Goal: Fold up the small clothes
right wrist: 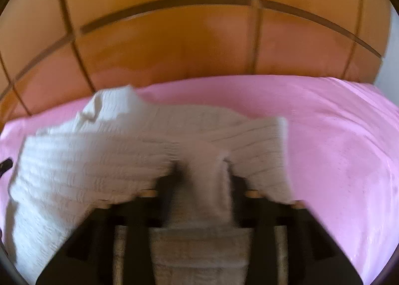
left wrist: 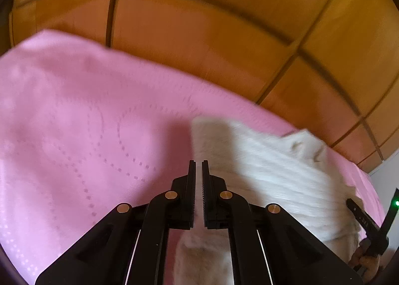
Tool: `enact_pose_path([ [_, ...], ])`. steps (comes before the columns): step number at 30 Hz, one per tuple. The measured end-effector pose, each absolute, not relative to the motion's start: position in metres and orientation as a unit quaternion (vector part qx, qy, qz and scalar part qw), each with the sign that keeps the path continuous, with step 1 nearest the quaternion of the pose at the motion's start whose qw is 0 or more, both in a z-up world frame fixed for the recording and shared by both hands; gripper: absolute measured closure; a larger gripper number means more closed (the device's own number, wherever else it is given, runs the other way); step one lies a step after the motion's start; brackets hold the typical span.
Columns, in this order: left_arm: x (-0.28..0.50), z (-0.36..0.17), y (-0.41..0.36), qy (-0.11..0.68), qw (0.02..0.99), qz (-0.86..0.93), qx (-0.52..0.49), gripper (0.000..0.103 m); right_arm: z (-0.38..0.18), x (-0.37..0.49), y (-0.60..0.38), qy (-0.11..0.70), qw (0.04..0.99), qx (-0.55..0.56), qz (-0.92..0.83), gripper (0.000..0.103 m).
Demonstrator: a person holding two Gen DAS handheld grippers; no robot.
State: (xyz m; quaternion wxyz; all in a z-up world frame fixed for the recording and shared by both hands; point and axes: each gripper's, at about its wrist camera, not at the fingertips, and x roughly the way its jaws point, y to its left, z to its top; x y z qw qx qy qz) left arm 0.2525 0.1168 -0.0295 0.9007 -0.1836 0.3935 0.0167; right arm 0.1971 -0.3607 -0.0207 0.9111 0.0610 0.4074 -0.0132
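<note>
A small white ribbed knit garment (left wrist: 269, 173) lies on a pink bedspread (left wrist: 74, 123). My left gripper (left wrist: 198, 164) hovers at the garment's left edge, jaws nearly closed with a narrow gap and nothing clearly between them. In the right wrist view the same garment (right wrist: 99, 155) is draped over my right gripper (right wrist: 203, 160), which is shut on a fold of the cloth; its fingertips are hidden by the fabric and the view is blurred. The right gripper also shows at the far right of the left wrist view (left wrist: 369, 222).
A wooden panelled headboard (left wrist: 199, 35) rises behind the bed, also in the right wrist view (right wrist: 174, 48). The pink bedspread (right wrist: 336, 148) stretches out to the right of the garment. A white wall strip (left wrist: 384, 173) shows at the far right.
</note>
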Motion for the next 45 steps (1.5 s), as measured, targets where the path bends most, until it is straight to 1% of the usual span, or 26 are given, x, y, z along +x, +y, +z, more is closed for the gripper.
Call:
enact_pose_path([
  [1,0.244,-0.02,0.109,0.377,0.911,0.005,-0.168,0.099,-0.014,0.192,-0.366,0.399,0.914,0.07,-0.022,0.05],
  [2,0.242,-0.013,0.104,0.368,0.917,-0.006,-0.154,0.091,-0.007,0.188,-0.369,0.39,0.917,0.074,-0.027,0.05],
  [3,0.237,-0.009,0.095,0.362,0.922,-0.019,-0.139,0.086,0.0,0.183,-0.369,0.38,0.921,0.08,-0.028,0.05],
  [4,0.235,-0.007,0.081,0.361,0.924,-0.04,-0.122,0.077,0.011,0.174,-0.37,0.364,0.926,0.095,-0.018,0.047],
  [5,0.235,-0.009,0.069,0.369,0.921,-0.057,-0.106,0.071,0.017,0.167,-0.368,0.355,0.928,0.107,-0.001,0.041],
  [7,0.239,-0.021,0.054,0.39,0.915,-0.062,-0.086,0.071,0.021,0.161,-0.353,0.36,0.926,0.109,0.039,0.039],
  [10,0.25,-0.06,0.045,0.45,0.889,-0.039,-0.072,0.07,0.001,0.16,-0.325,0.392,0.916,0.058,0.066,0.038],
  [12,0.246,-0.064,0.047,0.435,0.896,-0.04,-0.085,0.07,-0.032,0.171,-0.317,0.446,0.893,0.037,0.052,0.037],
  [13,0.244,-0.061,0.048,0.437,0.895,-0.036,-0.087,0.07,-0.035,0.169,-0.317,0.434,0.899,0.037,0.053,0.036],
  [16,0.231,-0.048,0.052,0.432,0.896,-0.027,-0.096,0.069,-0.033,0.17,-0.318,0.43,0.9,0.038,0.053,0.033],
  [17,0.226,-0.044,0.053,0.426,0.899,-0.025,-0.098,0.061,-0.034,0.168,-0.319,0.428,0.901,0.039,0.055,0.033],
  [19,0.211,-0.036,0.054,0.413,0.905,-0.017,-0.104,0.05,-0.034,0.165,-0.321,0.426,0.902,0.046,0.057,0.031],
  [21,0.193,-0.028,0.055,0.406,0.907,-0.009,-0.112,0.05,-0.03,0.162,-0.32,0.424,0.903,0.045,0.057,0.024],
  [22,0.187,-0.026,0.056,0.405,0.907,-0.007,-0.113,0.05,-0.025,0.158,-0.32,0.421,0.904,0.047,0.059,0.017],
  [23,0.179,-0.023,0.057,0.404,0.908,-0.005,-0.114,0.05,-0.02,0.152,-0.324,0.417,0.906,0.05,0.058,0.013],
  [28,0.157,-0.02,0.056,0.403,0.908,0.0,-0.116,0.05,-0.008,0.129,-0.332,0.424,0.9,0.086,0.046,0.01],
  [35,0.126,-0.028,0.064,0.416,0.901,0.002,-0.121,0.05,-0.013,0.084,-0.356,0.452,0.887,0.088,0.027,0.009],
  [45,0.09,-0.045,0.071,0.434,0.893,-0.001,-0.119,0.05,-0.015,0.02,-0.39,0.469,0.877,0.103,0.027,0.008],
])
